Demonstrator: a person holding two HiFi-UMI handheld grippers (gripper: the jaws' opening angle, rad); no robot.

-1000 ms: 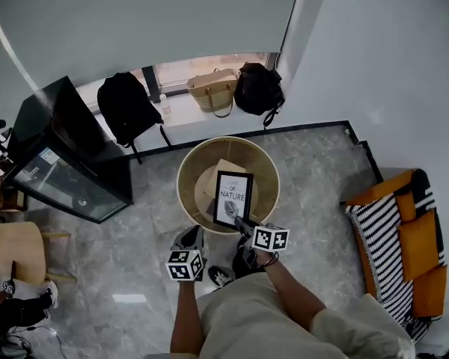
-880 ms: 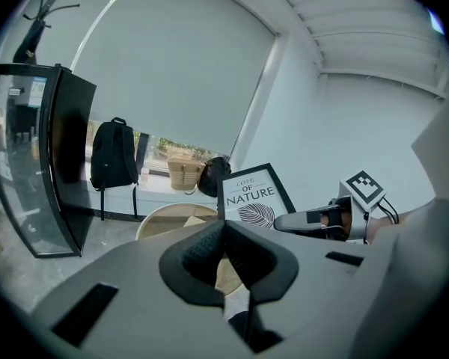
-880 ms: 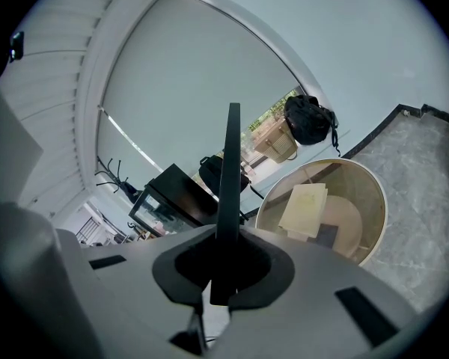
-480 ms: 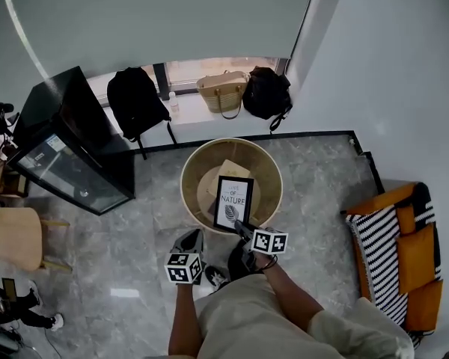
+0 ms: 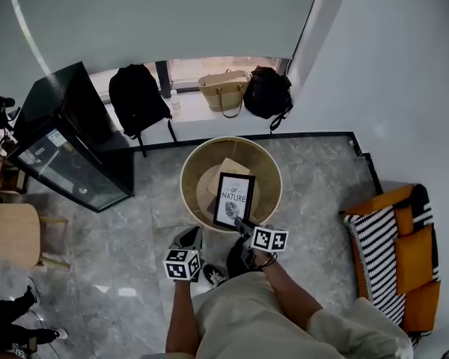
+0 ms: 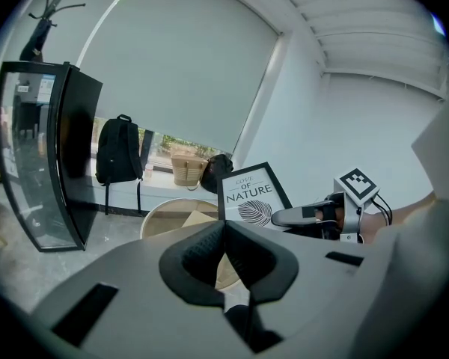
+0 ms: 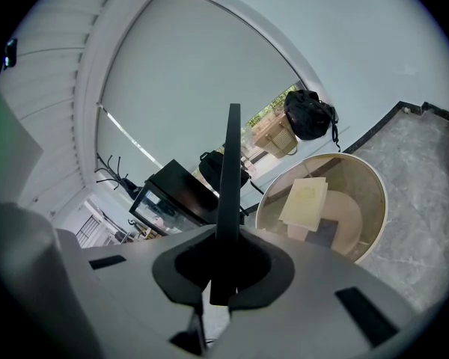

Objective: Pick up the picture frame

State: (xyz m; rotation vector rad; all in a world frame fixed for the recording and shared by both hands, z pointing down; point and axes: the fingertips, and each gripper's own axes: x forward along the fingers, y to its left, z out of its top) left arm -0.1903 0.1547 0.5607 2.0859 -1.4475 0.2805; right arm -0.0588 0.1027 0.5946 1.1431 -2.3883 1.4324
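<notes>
The picture frame is black-edged with a white print and a leaf drawing. It stands upright over the near rim of a round beige table. My right gripper is shut on the frame's lower edge. In the right gripper view the frame rises edge-on from between the pads of the right gripper. My left gripper hangs left of the frame, apart from it. Its pads meet with nothing between them. The left gripper view shows the frame face-on, held by the right gripper.
On the table lie a cream flat box and a dark sheet. A black glass cabinet stands at left. A backpack, straw bag and black bag sit by the window. A striped sofa is at right.
Both grippers and the frame keep their places. The head view has drifted slightly, and a person at the lower left has shifted.
</notes>
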